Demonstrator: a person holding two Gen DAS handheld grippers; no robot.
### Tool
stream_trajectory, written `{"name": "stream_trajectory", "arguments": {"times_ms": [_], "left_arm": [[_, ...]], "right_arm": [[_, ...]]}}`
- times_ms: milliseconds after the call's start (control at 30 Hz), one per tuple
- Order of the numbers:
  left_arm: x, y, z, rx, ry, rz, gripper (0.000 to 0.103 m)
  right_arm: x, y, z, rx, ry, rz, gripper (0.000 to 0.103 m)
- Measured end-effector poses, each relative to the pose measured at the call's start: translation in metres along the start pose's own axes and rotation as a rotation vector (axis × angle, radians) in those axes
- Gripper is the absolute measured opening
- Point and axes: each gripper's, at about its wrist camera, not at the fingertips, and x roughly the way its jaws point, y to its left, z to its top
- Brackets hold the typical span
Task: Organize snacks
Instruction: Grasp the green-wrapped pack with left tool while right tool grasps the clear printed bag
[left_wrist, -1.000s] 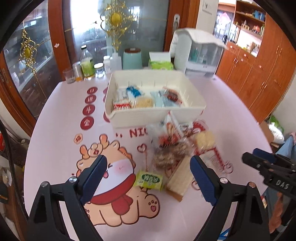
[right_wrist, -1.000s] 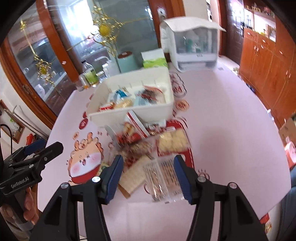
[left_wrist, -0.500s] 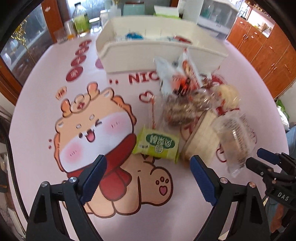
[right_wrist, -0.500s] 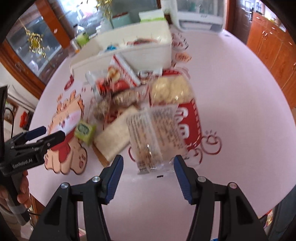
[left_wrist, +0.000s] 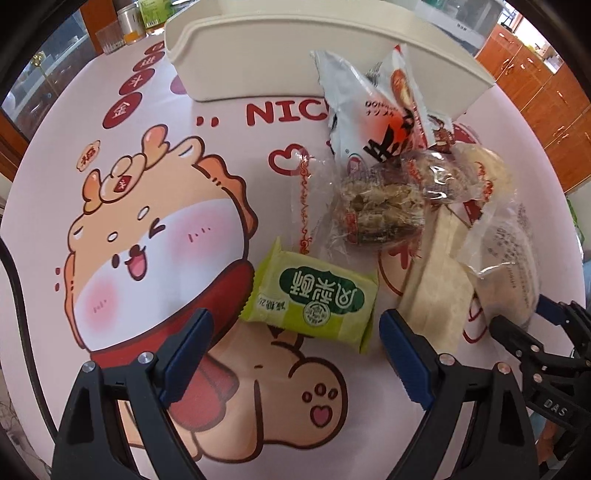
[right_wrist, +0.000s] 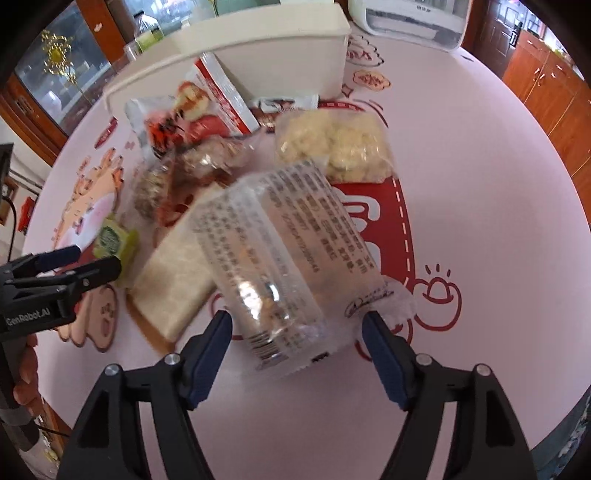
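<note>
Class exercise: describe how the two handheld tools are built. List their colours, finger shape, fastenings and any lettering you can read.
Both the left tool and the right tool have black angular frames, blue ribbed pads and silver screws. Seen side-on, the left reads "GenRobot.AI", the right "DAS".

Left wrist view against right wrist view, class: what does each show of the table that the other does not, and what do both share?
Only the left wrist view shows the word NIC printed on the tablecloth. Only the right wrist view shows the white appliance behind the white bin and the bag of pale puffs whole. Both show the green packet, the beige wafer pack, the clear printed packet and both open grippers.
</note>
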Motion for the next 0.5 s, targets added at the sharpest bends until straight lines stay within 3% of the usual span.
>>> {"name": "stream_trajectory", "arguments": {"times_ms": [500], "left_arm": [[0.015, -0.016, 0.012, 0.013, -0.013, 0.078, 0.090]], "right_arm": [[0.004, 0.017, 0.010, -0.296, -0.062, -0.178, 0.080]]}}
